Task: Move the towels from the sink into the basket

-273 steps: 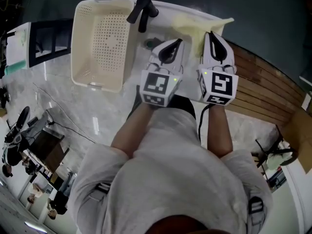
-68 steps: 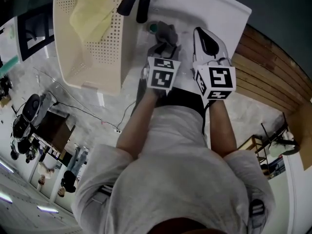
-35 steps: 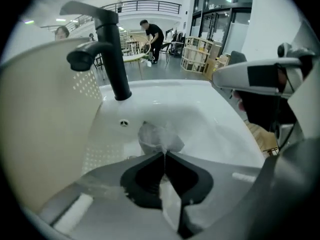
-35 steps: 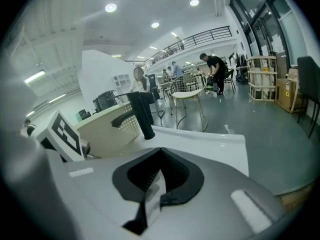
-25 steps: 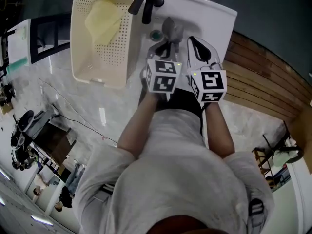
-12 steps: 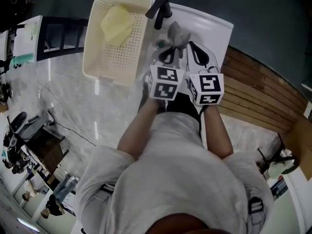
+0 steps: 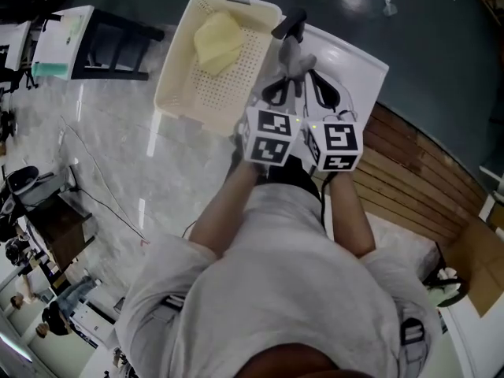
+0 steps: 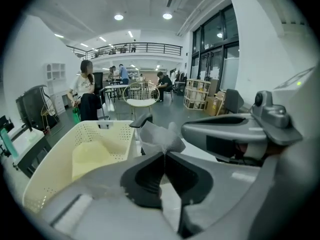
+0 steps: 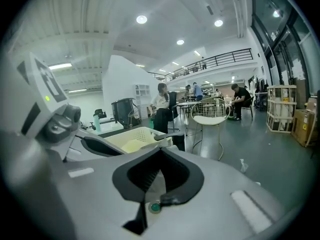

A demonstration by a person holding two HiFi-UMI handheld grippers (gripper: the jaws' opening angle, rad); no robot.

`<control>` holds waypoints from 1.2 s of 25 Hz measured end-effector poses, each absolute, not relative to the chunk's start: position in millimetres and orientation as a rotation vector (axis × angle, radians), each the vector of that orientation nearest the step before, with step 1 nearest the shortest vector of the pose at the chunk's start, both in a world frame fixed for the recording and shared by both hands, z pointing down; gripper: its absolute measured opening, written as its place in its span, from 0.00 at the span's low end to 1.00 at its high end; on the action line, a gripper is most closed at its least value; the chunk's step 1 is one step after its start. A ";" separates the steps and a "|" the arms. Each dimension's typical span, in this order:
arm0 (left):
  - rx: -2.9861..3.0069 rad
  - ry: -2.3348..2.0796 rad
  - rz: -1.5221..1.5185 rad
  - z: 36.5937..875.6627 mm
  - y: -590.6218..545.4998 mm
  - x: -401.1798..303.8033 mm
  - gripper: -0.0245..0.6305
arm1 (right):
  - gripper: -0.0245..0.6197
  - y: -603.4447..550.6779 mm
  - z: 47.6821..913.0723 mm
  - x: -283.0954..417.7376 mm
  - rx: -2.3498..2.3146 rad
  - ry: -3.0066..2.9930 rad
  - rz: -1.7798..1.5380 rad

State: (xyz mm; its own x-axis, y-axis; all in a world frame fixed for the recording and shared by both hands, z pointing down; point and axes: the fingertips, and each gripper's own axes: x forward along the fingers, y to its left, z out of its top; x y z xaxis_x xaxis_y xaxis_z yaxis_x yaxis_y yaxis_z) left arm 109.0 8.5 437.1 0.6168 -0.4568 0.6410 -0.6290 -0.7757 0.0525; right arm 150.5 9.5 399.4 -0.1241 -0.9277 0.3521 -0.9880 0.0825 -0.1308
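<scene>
Left gripper point(image 8: 163, 153) is pinched tight on a bunched bit of the gray towel point(image 8: 159, 135). The cloth fans out just past the tips, and whatever hangs below isn't in that view. Right gripper point(image 9: 161, 149) is closed with nothing in it (only the sink point(image 7: 358, 65) floor and drain point(image 9: 155, 207) show under its jaws).

The gray towel is up off the sink, held over the basin right beside the black faucet point(image 7: 290, 24), near the basket point(image 7: 230, 85). The yellow towel point(image 7: 219, 39) is already lying in the basket.

Handling: soft, light and limp, so expect it to swing and trail under the pinch. It could be damp and a bit heavier, can't tell. A bunched fold is the right place to hold; a single thin edge could slip out. Watch any hanging tail near the faucet and the basket rim.

Pose: your grippers are side by side, close together, forearms roughly parallel out from your chest. Both point forward and tilt down, the left one steeper.

My read on the next move: carry the left across over the basket wall, high enough for the tail to clear, then open.
</scene>
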 end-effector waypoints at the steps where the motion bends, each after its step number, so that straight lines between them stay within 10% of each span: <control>1: 2.568 -0.897 0.899 435.2 6.4 104.9 0.08 | 0.05 7.7 398.6 145.7 1.939 -2.183 0.498; 30: 2.348 -1.333 0.751 404.0 -51.0 -68.0 0.08 | 0.05 -59.5 376.9 -24.5 1.535 -2.480 0.390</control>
State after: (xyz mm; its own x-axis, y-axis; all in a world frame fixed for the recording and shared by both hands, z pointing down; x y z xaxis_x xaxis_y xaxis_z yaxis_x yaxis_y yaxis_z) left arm -68.0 -51.0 404.0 0.4210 -0.6849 0.5947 -0.8635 -0.5034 0.0314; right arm -24.5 -59.5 376.9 -0.4412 -0.8445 0.3037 -0.8969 0.4261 -0.1183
